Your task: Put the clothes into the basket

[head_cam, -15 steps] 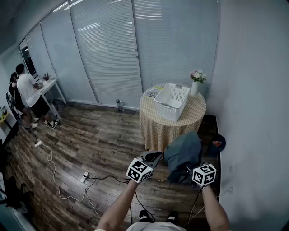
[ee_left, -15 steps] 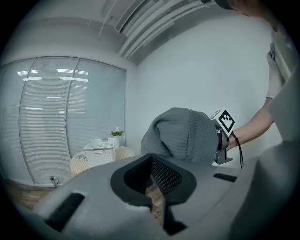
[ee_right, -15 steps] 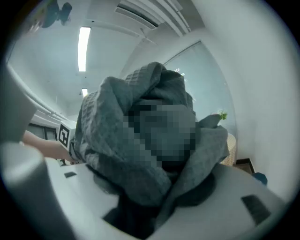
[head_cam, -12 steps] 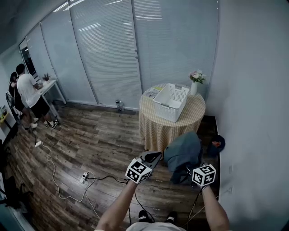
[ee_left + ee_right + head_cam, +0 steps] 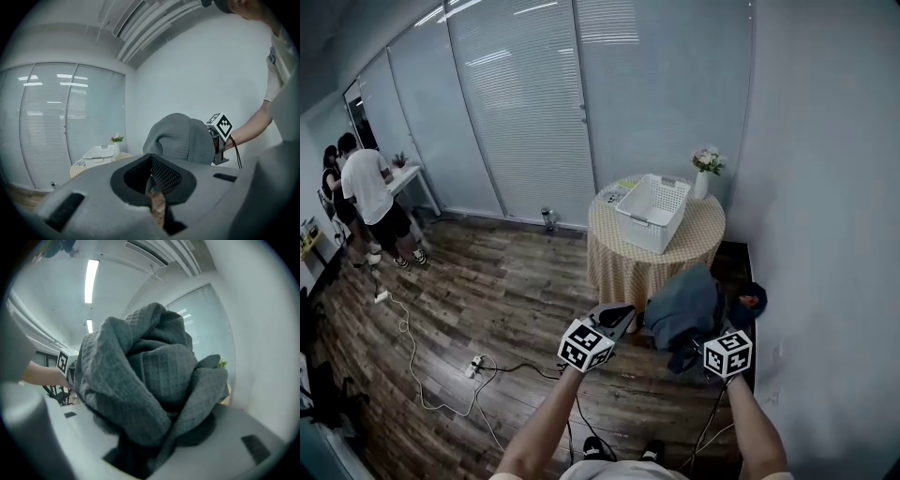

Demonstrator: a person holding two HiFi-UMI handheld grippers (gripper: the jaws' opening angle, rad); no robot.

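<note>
A bunched grey waffle-knit garment (image 5: 682, 309) hangs in the air in front of the round table, with my right gripper (image 5: 701, 345) shut on its lower part. In the right gripper view the garment (image 5: 150, 376) fills the space between the jaws of the right gripper (image 5: 154, 451) and hides the pads. My left gripper (image 5: 619, 315) is held left of the garment, apart from it, shut and holding nothing. From the left gripper (image 5: 151, 183) I see the garment (image 5: 180, 140) to the right and the basket (image 5: 100, 152) far off. The white slatted basket (image 5: 637, 217) stands on the table, tilted.
The table has a yellow checked cloth (image 5: 623, 267), with a vase of flowers (image 5: 705, 169) and papers beside the basket. A dark bundle (image 5: 752, 302) lies by the right wall. Cables and a power strip (image 5: 474, 367) trail over the wood floor. Two people (image 5: 366, 192) stand far left.
The right gripper has lifted the garment slightly higher and toward the table. The left gripper has barely shifted. The people at the far left have stepped a little to the right.
</note>
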